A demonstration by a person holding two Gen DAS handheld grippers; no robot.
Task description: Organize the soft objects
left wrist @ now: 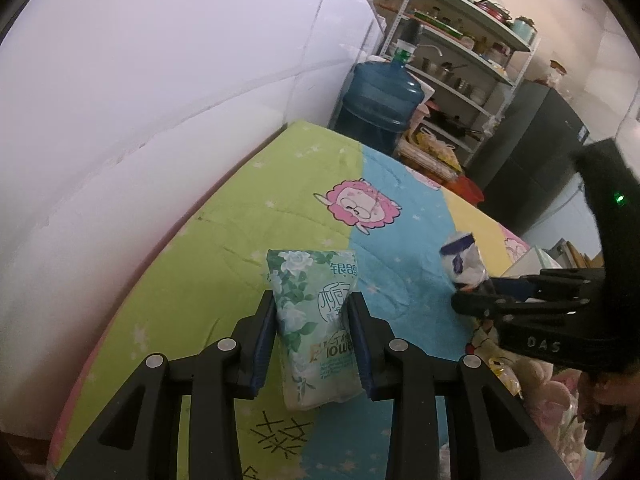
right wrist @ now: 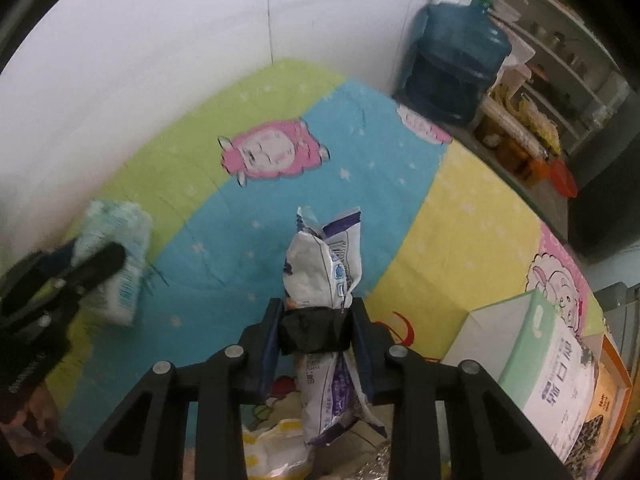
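Two soft packs are in my grippers, neither set down yet, so the sorting looks barely begun. My left gripper (left wrist: 314, 334) is clamped on the green floral tissue pack (left wrist: 316, 320), held above the green stripe of the cartoon bedsheet (left wrist: 224, 240) near the wall; its plastic dents where the pads press. My right gripper (right wrist: 316, 340) is closed on the white-and-purple pouch (right wrist: 326, 280), gripped at its dark waist above the blue stripe, its crinkled top standing up and its tail drooping. Right of it, more packets and a boxed tissue carton (right wrist: 548, 360) wait at the bed's edge.
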